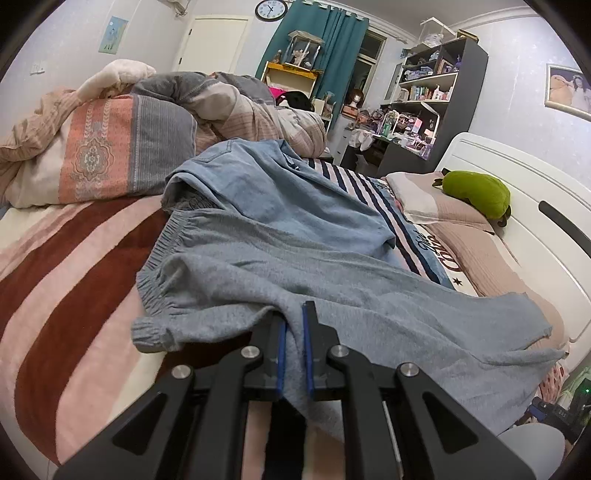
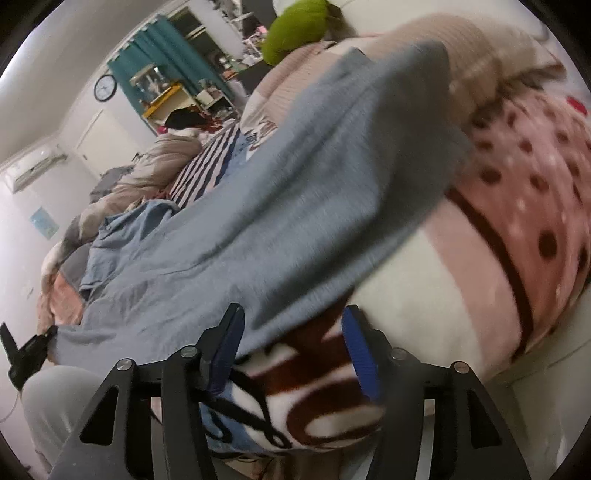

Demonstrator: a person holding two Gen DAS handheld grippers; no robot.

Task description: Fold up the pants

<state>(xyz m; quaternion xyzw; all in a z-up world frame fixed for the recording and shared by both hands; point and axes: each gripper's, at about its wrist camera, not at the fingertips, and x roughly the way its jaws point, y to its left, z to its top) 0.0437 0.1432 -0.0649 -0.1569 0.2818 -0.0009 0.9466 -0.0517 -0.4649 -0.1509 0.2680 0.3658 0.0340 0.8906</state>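
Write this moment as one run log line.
left tongs: shut on grey pants | right tongs: open, holding nothing | pants: spread on bed

One pair of grey pants [image 1: 332, 295] lies on the one bed [image 1: 74, 258], next to one blue shirt [image 1: 280, 192]. Two claws show: the left claw [image 1: 294, 314] and the right claw [image 2: 291, 317]. There is one green plush toy [image 1: 476, 190], one wall clock [image 1: 271, 9], one teal curtain [image 1: 332, 44], and one patterned pillow [image 1: 107, 155].
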